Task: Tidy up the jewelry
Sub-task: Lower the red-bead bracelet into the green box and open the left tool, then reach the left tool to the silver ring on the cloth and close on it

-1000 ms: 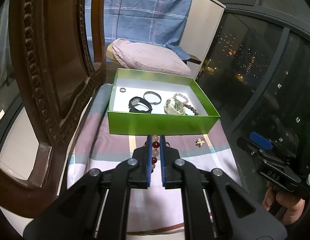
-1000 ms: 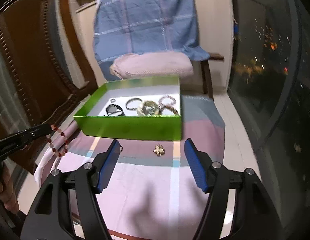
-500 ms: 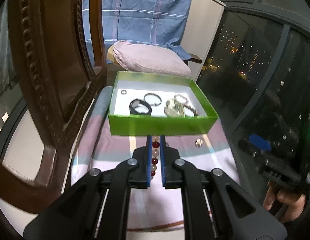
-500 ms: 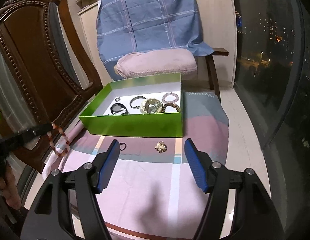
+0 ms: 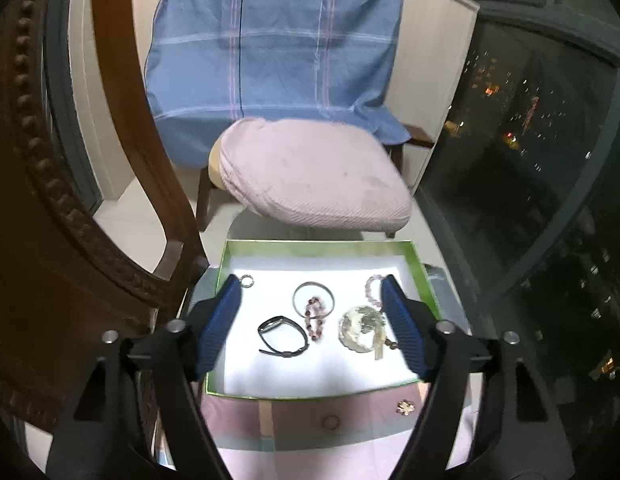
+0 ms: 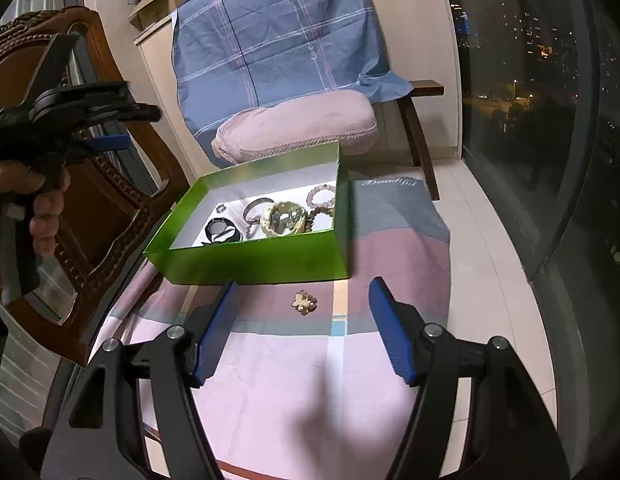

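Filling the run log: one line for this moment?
left tool: open over box | beads: in box | right tool: open | brooch, ring: on cloth

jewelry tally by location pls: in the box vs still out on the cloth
In the green box: 6 (small ring, silver bangle, red bead bracelet, black band, pale pendant piece, pink bead bracelet)
On the cloth: 2 (gold flower brooch, ring)
Total: 8
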`<state>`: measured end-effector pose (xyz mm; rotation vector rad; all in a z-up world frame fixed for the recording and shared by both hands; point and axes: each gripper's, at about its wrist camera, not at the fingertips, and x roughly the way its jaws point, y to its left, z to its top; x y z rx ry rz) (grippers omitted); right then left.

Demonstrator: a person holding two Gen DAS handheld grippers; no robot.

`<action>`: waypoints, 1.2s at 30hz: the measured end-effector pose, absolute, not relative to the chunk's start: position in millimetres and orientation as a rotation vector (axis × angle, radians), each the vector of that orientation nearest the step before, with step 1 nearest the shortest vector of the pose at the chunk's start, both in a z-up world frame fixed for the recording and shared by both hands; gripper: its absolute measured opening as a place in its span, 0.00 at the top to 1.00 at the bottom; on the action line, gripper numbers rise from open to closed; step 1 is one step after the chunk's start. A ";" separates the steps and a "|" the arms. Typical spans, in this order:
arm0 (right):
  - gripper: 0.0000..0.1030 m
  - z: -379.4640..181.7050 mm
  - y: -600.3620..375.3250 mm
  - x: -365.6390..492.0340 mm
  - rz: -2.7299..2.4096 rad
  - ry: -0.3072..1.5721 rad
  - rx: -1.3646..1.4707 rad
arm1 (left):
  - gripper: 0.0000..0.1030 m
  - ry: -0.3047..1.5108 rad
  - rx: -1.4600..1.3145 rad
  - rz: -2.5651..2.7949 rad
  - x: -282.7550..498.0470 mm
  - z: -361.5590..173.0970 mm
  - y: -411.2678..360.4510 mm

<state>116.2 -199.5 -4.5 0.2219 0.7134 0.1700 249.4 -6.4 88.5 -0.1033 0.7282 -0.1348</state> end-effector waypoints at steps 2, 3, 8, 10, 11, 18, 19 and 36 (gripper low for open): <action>0.36 -2.1 -206.0 114.2 0.159 0.702 0.231 | 0.15 0.693 -0.097 -0.147 224.7 87.4 -5.1; 0.36 -1.4 -210.1 113.7 0.151 0.697 0.238 | 0.14 0.674 -0.076 -0.146 207.9 83.4 -5.2; 0.36 1.5 -224.0 112.2 0.117 0.686 0.255 | 0.10 0.662 -0.045 -0.170 136.6 28.8 -4.4; 0.36 0.9 -224.3 110.7 0.110 0.687 0.248 | 0.10 0.716 -0.071 -0.131 123.1 -4.6 1.7; 0.36 0.7 -222.4 110.2 0.109 0.688 0.237 | 0.10 0.760 -0.063 -0.089 124.5 -17.9 2.4; 0.36 -1.8 -207.7 110.9 0.113 0.695 0.193 | 0.11 0.769 -0.004 -0.097 125.4 -29.3 -5.9; 0.36 -2.1 -206.4 110.4 0.113 0.696 0.194 | 0.12 0.785 -0.012 -0.099 126.0 -30.9 -4.0; 0.36 -5.0 -202.1 106.8 0.126 0.696 0.175 | 0.24 0.834 -0.017 -0.153 137.2 -43.5 -20.4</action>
